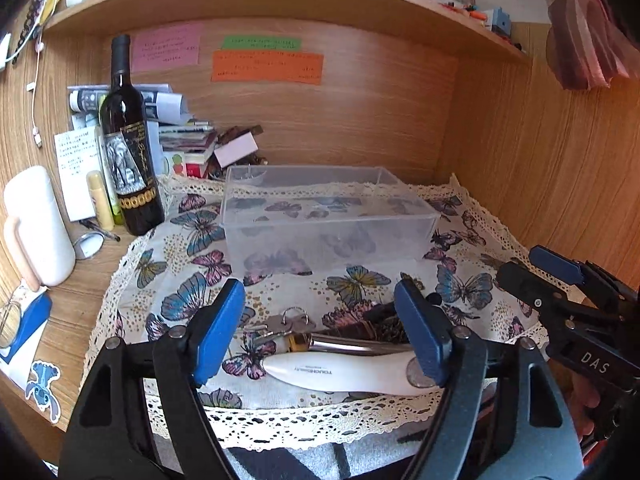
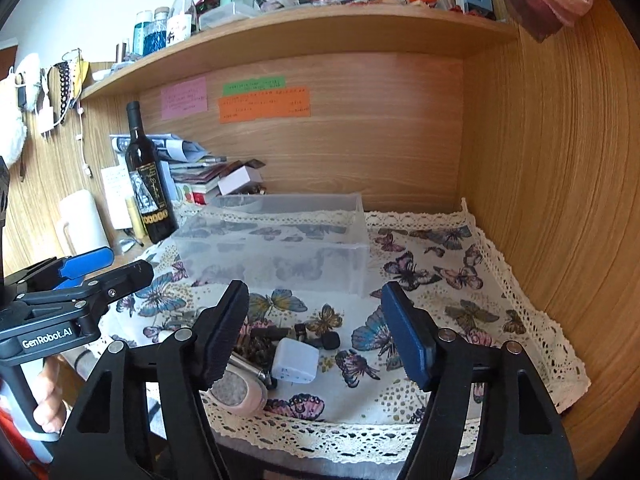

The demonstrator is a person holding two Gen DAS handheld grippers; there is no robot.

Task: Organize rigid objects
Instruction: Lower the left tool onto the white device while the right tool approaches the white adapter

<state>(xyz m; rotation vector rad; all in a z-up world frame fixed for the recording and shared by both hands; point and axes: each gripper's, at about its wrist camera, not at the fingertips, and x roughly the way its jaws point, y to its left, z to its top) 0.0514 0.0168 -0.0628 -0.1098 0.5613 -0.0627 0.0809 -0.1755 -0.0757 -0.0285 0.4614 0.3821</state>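
Left tool (image 1: 320,332): agape, straddling white plastic foot file (image 1: 344,374). Right tool (image 2: 314,332): agape, above translucent white plastic cube (image 2: 296,362).

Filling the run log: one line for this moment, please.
left gripper: open over file | right gripper: open over white block | bin: empty

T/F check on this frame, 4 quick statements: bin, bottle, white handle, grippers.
1. The clear plastic bin is empty. True.
2. The dark glass wine bottle lies on its side. False: it stands upright, left of the bin.
3. The white-handled foot file lies on the butterfly-print cloth in front of the bin. True.
4. The left gripper is clamped on the file. False: its jaws stand apart on either side of it; the right gripper is also open.
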